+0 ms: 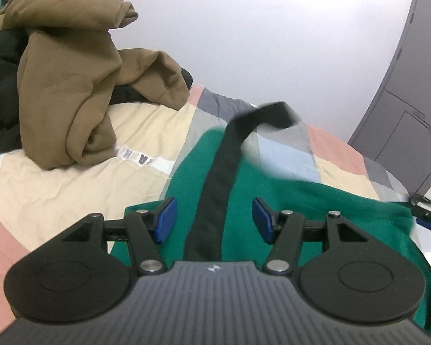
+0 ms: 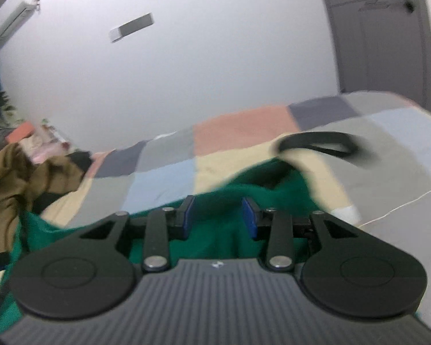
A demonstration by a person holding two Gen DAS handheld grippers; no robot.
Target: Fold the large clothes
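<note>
Green garment [image 1: 273, 198]: spread on patchwork bedspread [image 1: 71, 184], lower centre of frame. Left gripper [image 1: 214, 220]: pads apart, black strap [image 1: 215, 189] running between untouched. Right gripper [image 2: 219, 217]: grip on garment uncertain. Brown hoodie [image 1: 71, 86]: upper left.

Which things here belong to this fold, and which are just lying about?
In the job:
green fleece garment
left gripper, open
right gripper, open

Lying about:
brown hooded sweatshirt
black strap
patchwork bed cover
</note>
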